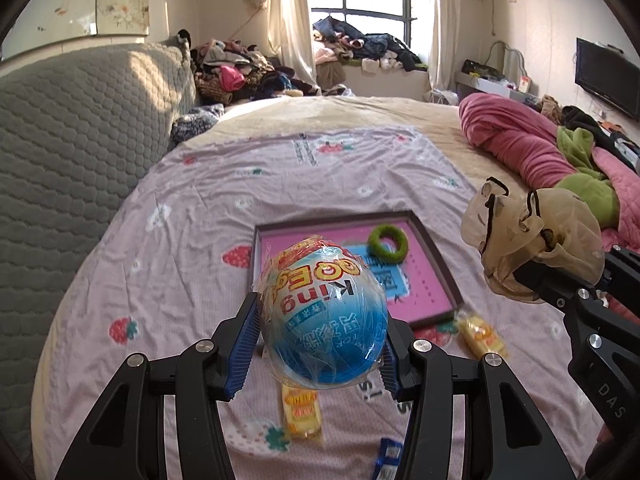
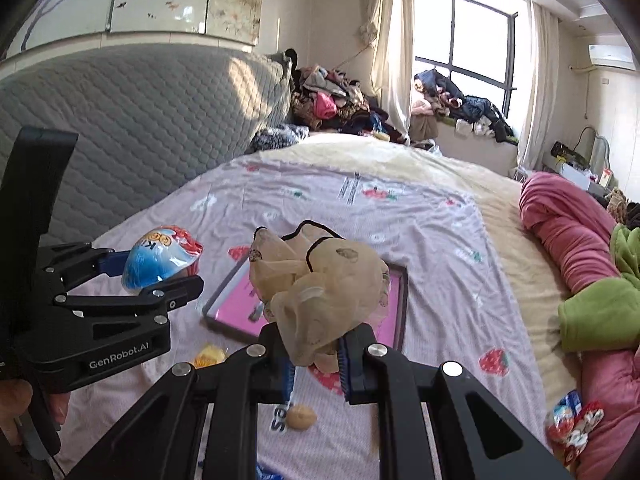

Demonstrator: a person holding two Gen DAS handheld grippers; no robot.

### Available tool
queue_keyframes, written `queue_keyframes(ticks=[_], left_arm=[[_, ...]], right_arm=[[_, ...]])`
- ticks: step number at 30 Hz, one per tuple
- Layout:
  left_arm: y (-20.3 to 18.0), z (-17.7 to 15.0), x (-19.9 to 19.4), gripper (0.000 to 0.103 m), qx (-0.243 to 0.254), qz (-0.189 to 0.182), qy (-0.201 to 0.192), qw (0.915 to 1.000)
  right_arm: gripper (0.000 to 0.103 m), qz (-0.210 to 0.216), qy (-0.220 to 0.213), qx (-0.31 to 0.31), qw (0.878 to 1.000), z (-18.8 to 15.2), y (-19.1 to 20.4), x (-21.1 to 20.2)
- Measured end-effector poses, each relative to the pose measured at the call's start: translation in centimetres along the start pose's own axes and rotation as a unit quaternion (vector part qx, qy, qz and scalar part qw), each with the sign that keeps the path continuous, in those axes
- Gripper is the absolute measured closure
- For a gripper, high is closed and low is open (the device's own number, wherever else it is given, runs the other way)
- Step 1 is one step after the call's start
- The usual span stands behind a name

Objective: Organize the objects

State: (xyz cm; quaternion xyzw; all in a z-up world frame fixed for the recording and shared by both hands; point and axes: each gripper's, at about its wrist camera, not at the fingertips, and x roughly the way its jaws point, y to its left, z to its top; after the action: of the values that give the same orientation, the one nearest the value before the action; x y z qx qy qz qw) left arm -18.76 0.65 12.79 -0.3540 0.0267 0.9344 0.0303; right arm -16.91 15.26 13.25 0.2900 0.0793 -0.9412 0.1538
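Gripping a plastic-wrapped toy egg point(image 1: 323, 316), the left tool point(image 1: 320, 344) sat clamped with its 2 blue-padded fingers point(image 1: 242, 344) pressed against the egg's sides in the left wrist view. The egg was blue at the end nearest the camera, white and red at the far end, with crinkled clear film over printed lettering. Its long axis ran away from the camera, the red end pointing toward a shallow dark-framed tray point(image 1: 440, 268) with a pink floor lying on the bed point(image 1: 180, 216). The egg hung above the tray's near edge. A green ring point(image 1: 387, 242) lay inside the tray. 2 yellow snack packets point(image 1: 301, 412) point(image 1: 482, 334) lay on the sheet just outside the tray. At the right edge the right tool point(image 1: 524, 280) held a beige sheer scrunchie point(image 1: 528, 232) with a thin black trim.

In the right wrist view, the right tool point(image 2: 314, 364) was closed on the scrunchie point(image 2: 320, 292), whose gathered ruffles stood up and fanned out above the fingers, over the tray point(image 2: 224, 308). The left tool point(image 2: 160, 276) reached in level from the left, its fingers pointing right, with the egg point(image 2: 160, 260) lying sideways, red end to the right. A small tan object point(image 2: 301, 417) lay on the sheet below, and another wrapped egg point(image 2: 572, 424) rested at the right beside a pink blanket point(image 2: 568, 232).
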Motion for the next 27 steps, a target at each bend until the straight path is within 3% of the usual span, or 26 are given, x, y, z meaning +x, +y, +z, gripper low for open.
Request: queue_keyframes(ticks=[16,22,27], left_arm=[[-0.6,7.3,2.3,0.049,-0.004,0.000,-0.041,0.9992],[-0.6,7.4,6.0,0.049,-0.006,0.003,-0.039,0.9992],[0.0,6.2,9.6,0.049,-0.015,0.000,-0.025,0.9996]], right_arm=[[0.086,-0.007,-0.062,0.011,0.998,6.0,-3.5,1.2],[0.086,0.005,-0.073,0.031,0.997,5.4,-5.1,3.9],[0.086,0.006,-0.048,0.029,0.998,3.5,-5.0,7.4]])
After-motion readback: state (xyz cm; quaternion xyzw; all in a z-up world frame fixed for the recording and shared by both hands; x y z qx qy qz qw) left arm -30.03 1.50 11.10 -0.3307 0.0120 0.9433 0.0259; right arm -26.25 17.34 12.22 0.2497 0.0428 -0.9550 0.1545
